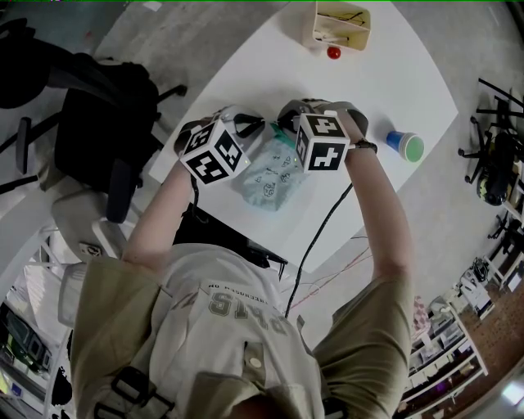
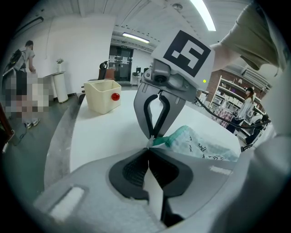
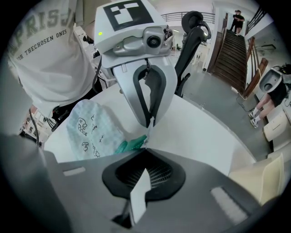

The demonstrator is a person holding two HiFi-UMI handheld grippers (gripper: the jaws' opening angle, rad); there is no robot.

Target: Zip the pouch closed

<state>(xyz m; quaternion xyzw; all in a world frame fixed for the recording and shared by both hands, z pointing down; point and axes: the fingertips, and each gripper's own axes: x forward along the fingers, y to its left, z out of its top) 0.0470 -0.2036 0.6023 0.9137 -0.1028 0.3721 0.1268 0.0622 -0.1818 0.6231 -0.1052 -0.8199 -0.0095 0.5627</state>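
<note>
**Head view, with both gripper views.** 1 white table [image 1: 393,74] carries 5 loose things.

1 pale mint fabric pouch with dark doodle prints [image 1: 274,173] lies at the near middle of the table, between the 2 grippers. Its teal zip end [image 2: 160,141] points to the far side.

The left gripper [image 1: 250,124] and the right gripper [image 1: 286,119] face each other tip to tip over that end. In the left gripper view, the left gripper [image 2: 149,150] has its 2 jaws pressed together on the teal edge of the pouch [image 2: 202,146], and the right gripper [image 2: 153,135] meets it from the far side. In the right gripper view, the right gripper [image 3: 145,148] is likewise pinched shut on the teal edge beside the pouch [image 3: 93,129], with the left gripper [image 3: 149,122] opposite, also closed.

1 small pale tab [image 3: 150,125] sits where the tips meet; which pair of jaws clamps it cannot be told.

1 cream open box [image 1: 337,24] stands at the far edge, cut off by the frame, its contents unclear. 1 red ball [image 1: 333,52] touches its near wall. 1 blue-and-green cylinder [image 1: 405,145] lies on the right, well apart from the pouch.

1 black office chair [image 1: 98,123] stands left of the table.

In the head view, the 2 marker cubes hide the jaws, and the zip line itself is too small to read.
</note>
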